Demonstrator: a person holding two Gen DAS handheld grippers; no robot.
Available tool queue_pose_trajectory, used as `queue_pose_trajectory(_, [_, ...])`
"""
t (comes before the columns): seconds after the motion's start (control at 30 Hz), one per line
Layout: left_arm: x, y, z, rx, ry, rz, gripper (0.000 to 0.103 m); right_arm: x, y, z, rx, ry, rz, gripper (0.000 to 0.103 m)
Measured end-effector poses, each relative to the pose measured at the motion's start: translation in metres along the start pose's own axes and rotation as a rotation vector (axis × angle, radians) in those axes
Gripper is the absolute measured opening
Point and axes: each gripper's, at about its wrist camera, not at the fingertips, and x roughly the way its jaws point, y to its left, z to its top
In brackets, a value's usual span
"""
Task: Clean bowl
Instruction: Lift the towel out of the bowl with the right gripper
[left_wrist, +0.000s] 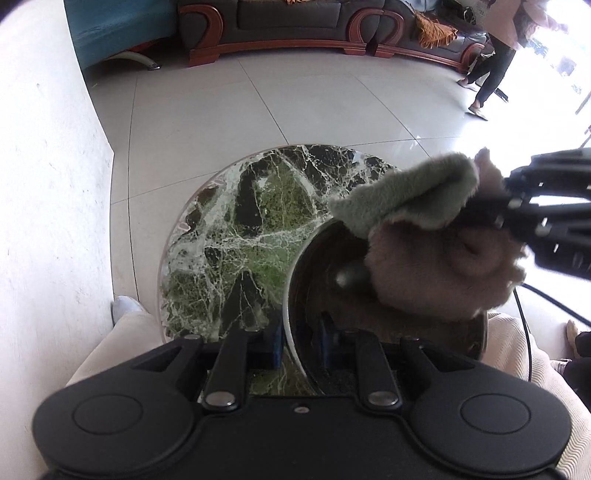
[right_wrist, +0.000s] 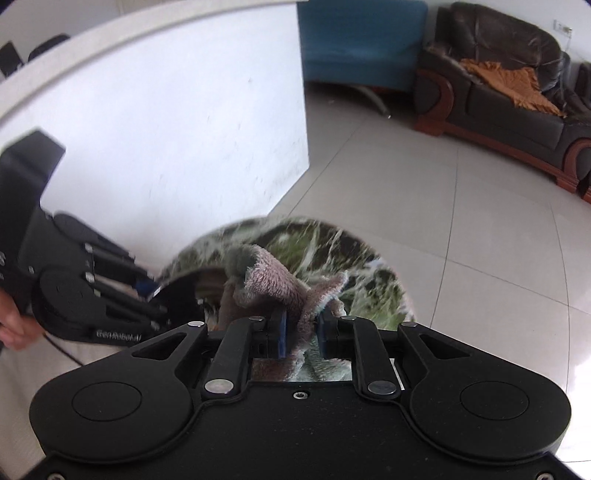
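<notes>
While the bowl (left_wrist: 314, 295) is clamped at its thin, slippery rim between the left gripper (left_wrist: 299, 345) fingers, a soft cloth (right_wrist: 280, 291) is pinched by the right gripper (right_wrist: 301, 336), bunched ahead of its fingers.
</notes>
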Motion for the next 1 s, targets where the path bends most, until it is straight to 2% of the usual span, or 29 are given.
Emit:
queue_pose_trajectory(0.1, [0.001,0.0,0.002,-0.004,0.001,-0.002,0.017,0.0,0.011,0.0,-0.042,0.031,-0.009,0.036])
queue_pose_trajectory(0.3, [0.0,-0.002,-0.001,-0.002,0.002,-0.01,0.017,-0.018,0.007,-0.001,-0.044,0.02,-0.03,0.052])
queue_pose_trajectory(0.43, [0.0,-0.003,-0.001,0.005,0.001,-0.012,0.017,-0.027,-0.002,0.0,-0.025,-0.004,-0.059,0.054])
queue_pose_trajectory(0.57, [-0.001,-0.004,-0.001,0.007,0.0,-0.014,0.017,-0.017,-0.013,0.003,0.048,0.01,-0.025,0.054])
queue_pose_trajectory(0.63, [-0.001,-0.004,-0.001,0.006,0.001,-0.016,0.017,-0.006,-0.014,0.003,0.071,0.028,-0.002,0.053])
queue_pose_trajectory(0.67, [0.0,-0.004,-0.001,0.006,0.002,-0.016,0.017,-0.001,-0.014,0.002,0.082,0.041,0.011,0.051])
queue_pose_trajectory(0.7, [0.0,-0.004,-0.001,0.006,0.003,-0.016,0.017,0.006,-0.014,0.002,0.097,0.06,0.027,0.044])
queue_pose_trajectory(0.83, [0.002,-0.003,0.001,0.001,0.006,-0.019,0.017,0.014,-0.011,-0.001,0.11,0.09,0.043,0.037])
queue_pose_trajectory(0.9, [0.002,-0.002,0.002,0.0,0.006,-0.022,0.017,0.011,-0.01,-0.003,0.106,0.092,0.038,0.025])
queue_pose_trajectory(1.0, [0.003,-0.001,0.003,-0.001,0.006,-0.028,0.017,0.005,-0.01,-0.006,0.104,0.092,0.051,0.015])
